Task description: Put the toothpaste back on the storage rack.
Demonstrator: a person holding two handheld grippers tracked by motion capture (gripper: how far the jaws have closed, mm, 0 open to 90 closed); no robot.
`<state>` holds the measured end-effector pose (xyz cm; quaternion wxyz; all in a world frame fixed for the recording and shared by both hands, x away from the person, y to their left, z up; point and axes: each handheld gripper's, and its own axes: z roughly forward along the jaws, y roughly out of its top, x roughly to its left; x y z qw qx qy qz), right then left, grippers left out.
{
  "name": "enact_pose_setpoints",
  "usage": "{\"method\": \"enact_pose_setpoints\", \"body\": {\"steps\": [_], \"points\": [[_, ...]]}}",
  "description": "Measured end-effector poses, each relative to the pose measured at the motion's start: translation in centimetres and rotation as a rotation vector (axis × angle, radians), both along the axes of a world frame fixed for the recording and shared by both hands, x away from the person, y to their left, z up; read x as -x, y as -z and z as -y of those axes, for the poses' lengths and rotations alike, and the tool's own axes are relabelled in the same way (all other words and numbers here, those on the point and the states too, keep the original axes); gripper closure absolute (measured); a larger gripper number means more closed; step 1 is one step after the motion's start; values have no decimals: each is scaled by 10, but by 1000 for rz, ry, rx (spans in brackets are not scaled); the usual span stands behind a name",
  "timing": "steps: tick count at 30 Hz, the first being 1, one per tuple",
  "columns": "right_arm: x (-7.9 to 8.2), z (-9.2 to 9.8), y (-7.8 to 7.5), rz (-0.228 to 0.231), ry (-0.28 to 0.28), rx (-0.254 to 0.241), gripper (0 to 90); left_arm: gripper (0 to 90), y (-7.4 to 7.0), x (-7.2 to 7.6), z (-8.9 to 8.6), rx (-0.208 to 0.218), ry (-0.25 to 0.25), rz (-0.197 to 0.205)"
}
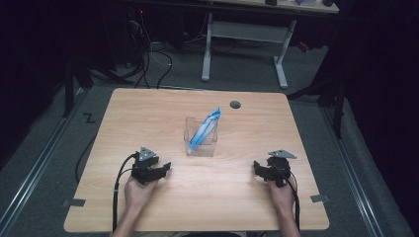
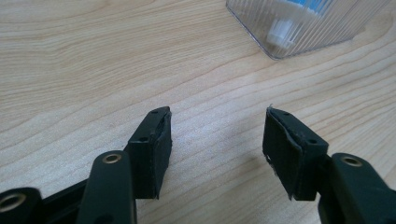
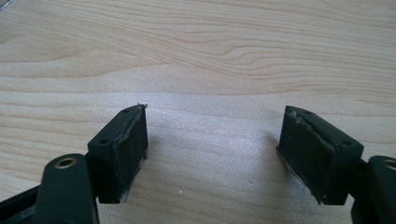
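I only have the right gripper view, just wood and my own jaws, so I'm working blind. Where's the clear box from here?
Observer: The clear box stands mid-table, between the two grippers and a bit farther from the person than both.
Operator: Anything in it?
Observer: A blue and white tube leans inside, its top poking above the rim.
Operator: What's the left gripper doing?
Observer: The left gripper is open over bare wood, nothing between its jaws, with a corner of the box ahead of it.
Operator: And mine?
Observer: The right gripper is open too, low over the table near the right edge.
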<state>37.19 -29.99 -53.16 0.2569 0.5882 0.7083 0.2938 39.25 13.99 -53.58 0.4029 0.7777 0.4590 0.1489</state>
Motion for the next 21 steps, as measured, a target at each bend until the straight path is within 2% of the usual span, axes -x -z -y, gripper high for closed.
{"method": "enact_pose_setpoints", "body": {"steps": [5, 12, 21], "points": [[0, 0, 0, 0, 1, 0, 238, 402, 0, 2, 5, -36, -4, 12], [0, 0, 0, -1, 1, -1, 238, 375, 0, 6, 14, -122, -13, 40], [0, 0, 0, -1, 1, 0, 238, 361, 0, 6, 13, -122, -24, 40]]}}
